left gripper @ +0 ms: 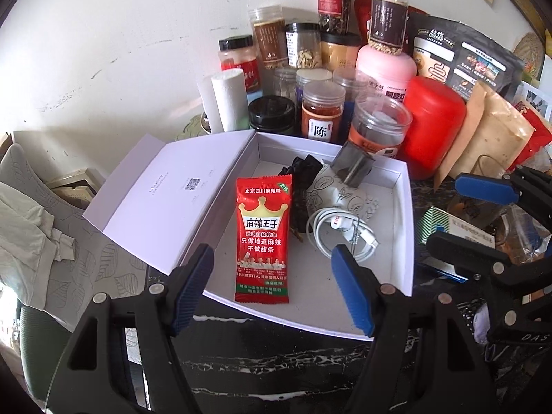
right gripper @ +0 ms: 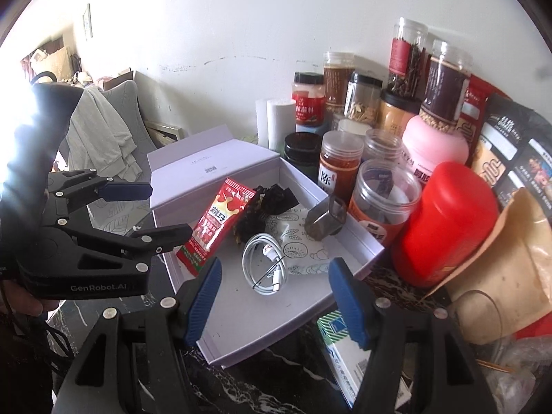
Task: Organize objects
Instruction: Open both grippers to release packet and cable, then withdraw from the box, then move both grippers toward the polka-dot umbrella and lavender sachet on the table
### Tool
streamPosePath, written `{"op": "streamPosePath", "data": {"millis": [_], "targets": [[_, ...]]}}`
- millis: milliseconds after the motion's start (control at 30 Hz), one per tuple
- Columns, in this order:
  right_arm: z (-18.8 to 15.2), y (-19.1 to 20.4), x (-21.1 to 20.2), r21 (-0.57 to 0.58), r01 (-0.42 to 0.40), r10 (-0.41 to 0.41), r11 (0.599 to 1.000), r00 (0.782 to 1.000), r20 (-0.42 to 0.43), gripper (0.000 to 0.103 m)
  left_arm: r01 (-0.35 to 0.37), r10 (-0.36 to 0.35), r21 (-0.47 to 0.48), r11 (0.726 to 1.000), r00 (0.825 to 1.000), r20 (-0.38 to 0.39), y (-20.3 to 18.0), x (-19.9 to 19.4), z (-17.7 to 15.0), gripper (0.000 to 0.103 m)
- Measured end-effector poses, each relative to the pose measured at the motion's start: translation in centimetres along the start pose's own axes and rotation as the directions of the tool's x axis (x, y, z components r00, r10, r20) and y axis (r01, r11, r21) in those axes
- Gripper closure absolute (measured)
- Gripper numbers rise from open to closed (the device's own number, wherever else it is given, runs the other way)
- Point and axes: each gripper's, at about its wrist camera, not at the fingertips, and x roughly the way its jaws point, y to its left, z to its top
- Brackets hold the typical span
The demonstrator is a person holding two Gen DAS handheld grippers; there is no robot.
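An open white box [left gripper: 310, 293] sits on the black marble table with its lid [left gripper: 165, 196] folded out to the left. A red snack packet [left gripper: 263, 238], a coiled white cable [left gripper: 341, 234], a black wrapper [left gripper: 303, 172], a white patterned packet [left gripper: 341, 189] and a small grey cup [left gripper: 353, 165] lie inside. My left gripper [left gripper: 272, 289] hangs open above the box's near end, holding nothing. In the right wrist view my right gripper [right gripper: 276, 300] is open and empty over the box's [right gripper: 248, 317] near corner, above the cable [right gripper: 265, 262]. The left gripper [right gripper: 155, 212] shows at the left there.
Behind the box crowd several spice jars [left gripper: 322, 110], a paper roll [left gripper: 229, 100], a pink bottle [left gripper: 386, 65] and a red canister [left gripper: 431, 131]. Bags [left gripper: 490, 134] are stacked at the right. A green and white carton [right gripper: 341, 345] lies beside the box. A chair with cloth [left gripper: 31, 227] stands at the left.
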Motion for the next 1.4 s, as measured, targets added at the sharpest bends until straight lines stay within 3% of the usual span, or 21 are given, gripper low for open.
{"op": "streamPosePath", "data": {"millis": [633,1400], "targets": [[-1.8,1.8,-9.3,-0.011,0.033,-0.032,0.999,0.996,0.08,0.038,0.001,0.0,-0.012,1.0,0.997,0.073,-2.1,-9.9,-1.8,0.034],[-7.1,4.0,-16.2,-0.01,0.041,-0.04,0.999,0.993,0.11,0.038,-0.015,0.017,-0.017,1.0,0.995,0.101,-5.6,-18.1,-8.0,0.028]]}}
